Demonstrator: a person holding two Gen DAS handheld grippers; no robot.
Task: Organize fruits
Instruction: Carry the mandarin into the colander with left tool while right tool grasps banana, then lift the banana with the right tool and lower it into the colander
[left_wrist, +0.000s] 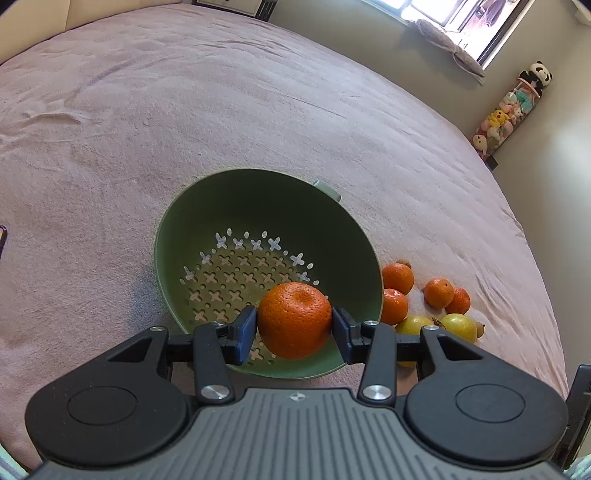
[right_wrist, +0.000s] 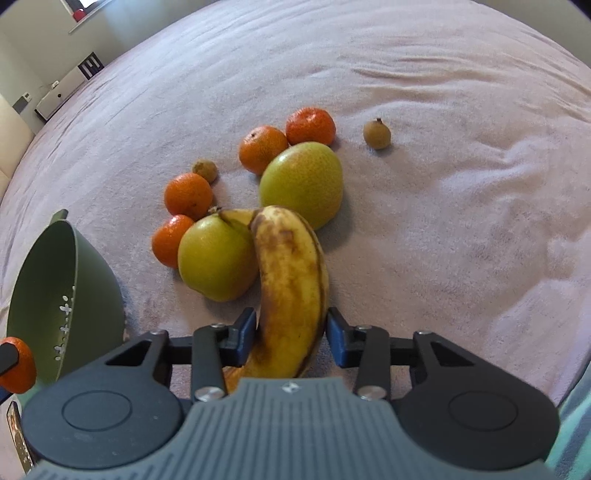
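Orange and dimpled, the held tangerine (left_wrist: 294, 319) sat pinched between the blue pads of the left gripper (left_wrist: 294, 325), both pads pressed to its sides, above the near rim of the green colander (left_wrist: 207, 206). The colander stood on the pink blanket (left_wrist: 184, 110), its floor pierced with cross-shaped holes and otherwise bare of fruit.

The right gripper (right_wrist: 291, 328) was closed on a brown-spotted banana (right_wrist: 291, 280) — the pads met it on either side, and its far end reached out over the fruit pile. Just beyond lay two yellow-green pears, the near pear (right_wrist: 216, 258) touching the banana's left side and the far pear (right_wrist: 302, 184) behind the banana's tip. Four loose tangerines ringed them: two at the left (right_wrist: 188, 195) (right_wrist: 169, 240), two at the back (right_wrist: 262, 148) (right_wrist: 311, 126). One small brown fruit (right_wrist: 205, 170) rested beside the left tangerines; another (right_wrist: 376, 134) lay apart to the right — what kind, I could not tell.
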